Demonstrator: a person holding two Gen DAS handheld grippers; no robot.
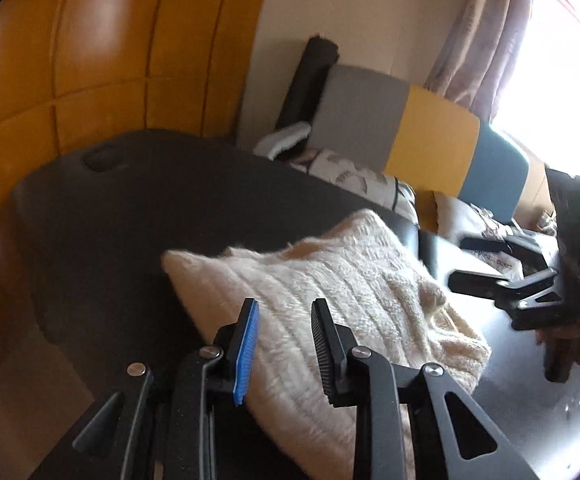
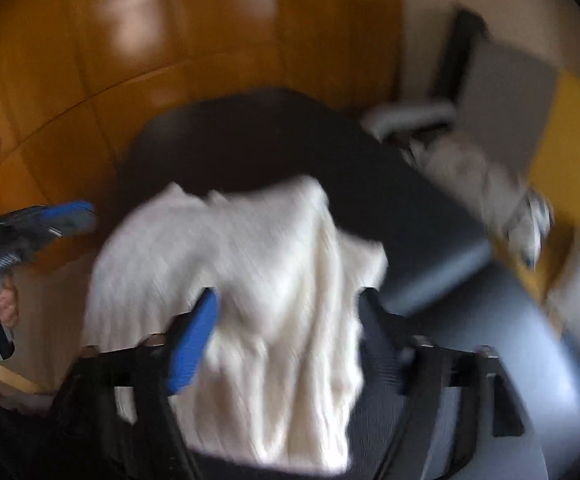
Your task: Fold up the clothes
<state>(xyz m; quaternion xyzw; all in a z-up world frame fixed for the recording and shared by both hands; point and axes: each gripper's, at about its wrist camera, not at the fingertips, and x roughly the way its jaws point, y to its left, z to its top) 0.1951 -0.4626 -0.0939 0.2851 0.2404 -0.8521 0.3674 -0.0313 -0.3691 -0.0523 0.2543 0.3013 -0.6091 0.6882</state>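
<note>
A cream knitted sweater [image 1: 329,304] is seen lying on a dark table [image 1: 130,208], gathered into a compact, roughly rectangular bundle with layers stacked on one another. A loose knitted flap [image 1: 429,292] is seen bunched on top at the side nearer the table's right edge, and the near part of the bundle sags toward the near edge. Several folds are judged to be already in the garment; whether a last fold or only smoothing is left cannot be settled, the right wrist view being heavily blurred.

The left gripper [image 1: 286,344] is held just over the near part of the sweater, its jaws spread with cloth visible between them but nothing pinched. The right gripper [image 2: 286,344] is likewise held with its jaws spread wide above the sweater, gripping nothing; in the left wrist view it [image 1: 485,280] is seen off the bundle's right side.

Bare tabletop is left beyond the sweater toward the far edge and far left corner, where a handle slot [image 1: 102,160] is cut. To the right, open dark surface is also left. Cushions [image 1: 409,136] and a patterned pillow [image 1: 353,176] crowd the far right edge, so room for sweeping outward there is judged tight.
</note>
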